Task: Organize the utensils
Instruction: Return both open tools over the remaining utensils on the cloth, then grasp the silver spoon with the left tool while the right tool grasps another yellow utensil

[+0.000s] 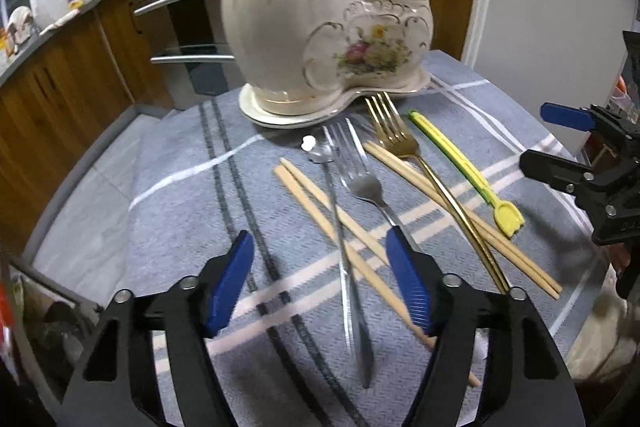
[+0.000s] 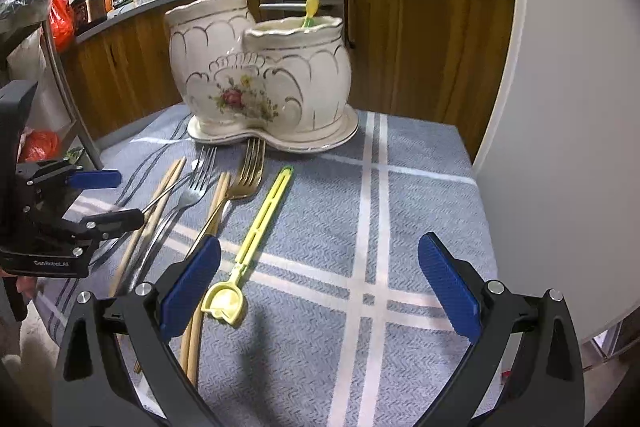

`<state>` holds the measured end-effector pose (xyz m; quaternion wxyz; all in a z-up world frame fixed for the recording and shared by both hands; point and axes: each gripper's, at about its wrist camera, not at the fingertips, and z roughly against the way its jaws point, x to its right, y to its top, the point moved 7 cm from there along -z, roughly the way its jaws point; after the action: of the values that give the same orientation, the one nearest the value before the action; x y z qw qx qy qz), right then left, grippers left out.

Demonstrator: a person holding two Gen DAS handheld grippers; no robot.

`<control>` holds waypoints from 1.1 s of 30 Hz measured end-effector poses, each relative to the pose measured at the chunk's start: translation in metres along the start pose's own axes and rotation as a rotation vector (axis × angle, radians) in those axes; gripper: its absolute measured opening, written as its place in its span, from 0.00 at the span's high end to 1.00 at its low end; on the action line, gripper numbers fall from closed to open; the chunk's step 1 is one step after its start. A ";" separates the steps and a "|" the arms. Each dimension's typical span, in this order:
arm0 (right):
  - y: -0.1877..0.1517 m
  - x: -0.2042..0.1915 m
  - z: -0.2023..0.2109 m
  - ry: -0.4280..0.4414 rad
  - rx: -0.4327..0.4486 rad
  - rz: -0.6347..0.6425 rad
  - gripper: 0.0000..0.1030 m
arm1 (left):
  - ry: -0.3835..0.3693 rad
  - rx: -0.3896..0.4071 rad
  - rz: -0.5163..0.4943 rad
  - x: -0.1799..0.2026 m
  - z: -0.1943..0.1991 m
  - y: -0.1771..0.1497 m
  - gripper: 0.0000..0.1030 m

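A cream two-pot ceramic holder point(image 1: 316, 31) point(image 2: 260, 75) stands at the table's far side; a wooden stick is in its tall pot and a yellow spoon point(image 2: 311, 7) in its low pot. On the cloth lie a silver spoon point(image 1: 340, 239), a silver fork point(image 1: 360, 175), a gold fork point(image 1: 416, 163) point(image 2: 248, 171), two pairs of chopsticks point(image 1: 340, 223) point(image 1: 460, 211) and a yellow scoop point(image 1: 464, 167) point(image 2: 256, 231). My left gripper point(image 1: 320, 279) is open above the silver spoon and chopsticks. My right gripper point(image 2: 320, 287) is open, the scoop's bowl between its fingers.
A grey striped cloth point(image 2: 400, 227) covers the small table. Wooden cabinets point(image 2: 420, 27) and a cluttered counter stand behind. A white rounded surface point(image 2: 560, 107) is close on the right. The table drops off at the left edge point(image 1: 100, 167).
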<state>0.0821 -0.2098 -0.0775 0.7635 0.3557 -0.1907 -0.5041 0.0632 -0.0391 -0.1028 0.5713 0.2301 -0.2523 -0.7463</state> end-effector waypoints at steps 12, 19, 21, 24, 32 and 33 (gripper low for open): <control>0.000 -0.016 -0.016 0.032 -0.097 0.017 0.41 | -0.050 -0.018 -0.001 0.005 -0.007 0.011 0.74; 0.000 -0.023 -0.026 0.060 -0.142 0.026 0.61 | -0.039 -0.041 -0.032 0.008 -0.019 0.014 0.90; 0.002 -0.024 -0.030 0.082 -0.154 0.010 0.61 | -0.032 -0.039 -0.033 0.007 -0.020 0.016 0.90; 0.004 -0.027 -0.035 0.099 -0.169 -0.002 0.62 | -0.016 -0.039 -0.029 0.003 -0.024 0.019 0.90; 0.004 -0.032 -0.046 0.084 -0.194 0.022 0.81 | -0.022 -0.076 -0.043 0.002 -0.024 0.016 0.90; 0.004 -0.032 -0.047 0.087 -0.194 0.026 0.87 | -0.024 -0.079 -0.041 0.002 -0.024 0.016 0.90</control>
<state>0.1016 -0.1632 -0.1038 0.8085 0.2991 -0.1122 -0.4943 0.0896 -0.0475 -0.1112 0.5613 0.2035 -0.2247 -0.7701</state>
